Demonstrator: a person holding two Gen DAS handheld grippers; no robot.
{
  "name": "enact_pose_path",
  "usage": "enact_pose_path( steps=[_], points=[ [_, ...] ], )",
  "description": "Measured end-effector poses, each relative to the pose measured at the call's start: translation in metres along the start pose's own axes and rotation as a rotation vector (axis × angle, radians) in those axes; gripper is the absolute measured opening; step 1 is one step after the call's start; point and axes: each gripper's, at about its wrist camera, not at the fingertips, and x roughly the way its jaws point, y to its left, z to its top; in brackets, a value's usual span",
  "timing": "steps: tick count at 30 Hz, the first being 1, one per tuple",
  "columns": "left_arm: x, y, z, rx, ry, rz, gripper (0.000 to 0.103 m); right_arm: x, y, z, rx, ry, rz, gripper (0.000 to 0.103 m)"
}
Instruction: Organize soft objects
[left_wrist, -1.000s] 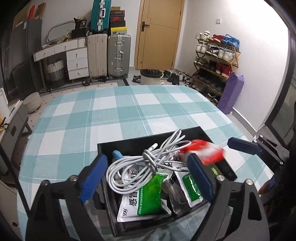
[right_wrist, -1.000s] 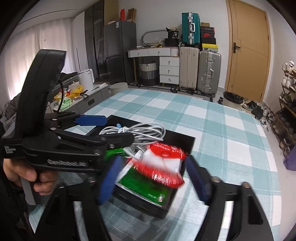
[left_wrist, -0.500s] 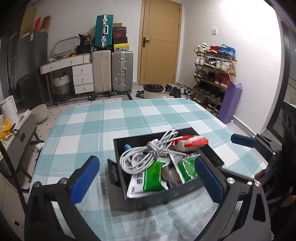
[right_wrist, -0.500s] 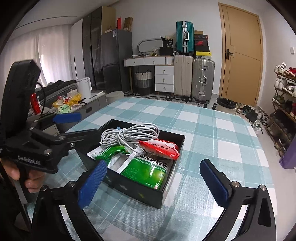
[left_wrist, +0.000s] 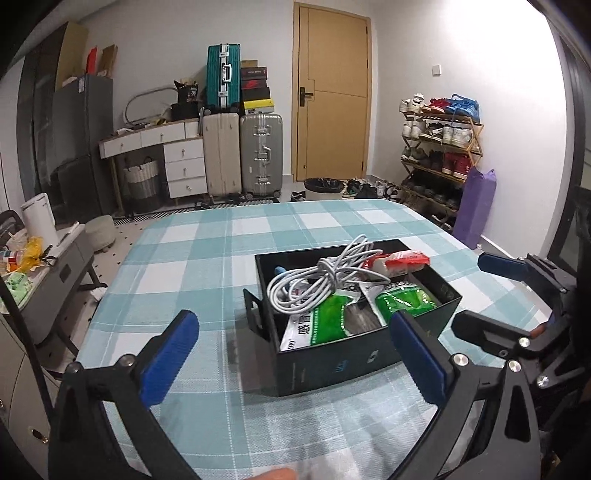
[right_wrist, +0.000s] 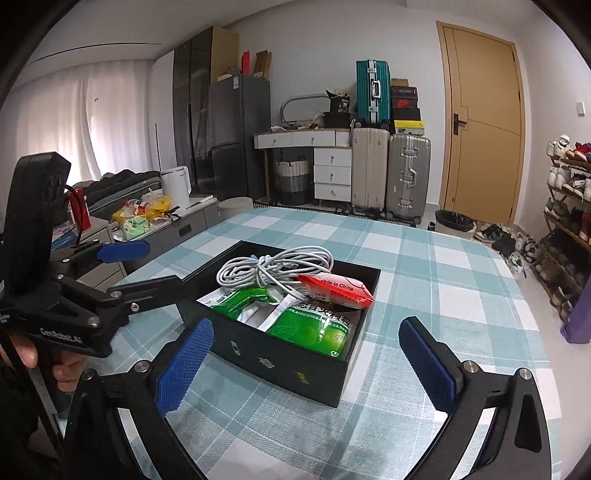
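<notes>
A black open box (left_wrist: 332, 369) (right_wrist: 280, 363) stands on the checked tablecloth. In it lie a coiled white cable (left_wrist: 317, 282) (right_wrist: 273, 267), green-and-white sachets (left_wrist: 321, 323) (right_wrist: 314, 328) and a red-and-white packet (left_wrist: 400, 260) (right_wrist: 336, 290) resting on top. My left gripper (left_wrist: 295, 362) is open and empty, held back from the box's near side. My right gripper (right_wrist: 306, 365) is open and empty, also short of the box. The left gripper also shows in the right wrist view (right_wrist: 140, 267), open beside the box's left side.
The table (right_wrist: 424, 266) carries a teal and white checked cloth. Beyond its far edge stand suitcases (left_wrist: 258, 155), a drawer unit, a door and a shoe rack (left_wrist: 439, 147). A low cabinet with clutter (right_wrist: 147, 218) stands to the left.
The red-and-white packet left my right gripper and now rests in the box. Both grippers have pulled back from the box, and both stand wide open.
</notes>
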Motion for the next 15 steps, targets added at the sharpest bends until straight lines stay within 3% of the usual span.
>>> enact_pose_path(
  steps=[15],
  points=[
    [0.003, 0.011, -0.013, -0.054, -0.068, 0.016, 0.103, -0.005, 0.001, -0.007, 0.02, -0.083, 0.009, 0.102]
  ],
)
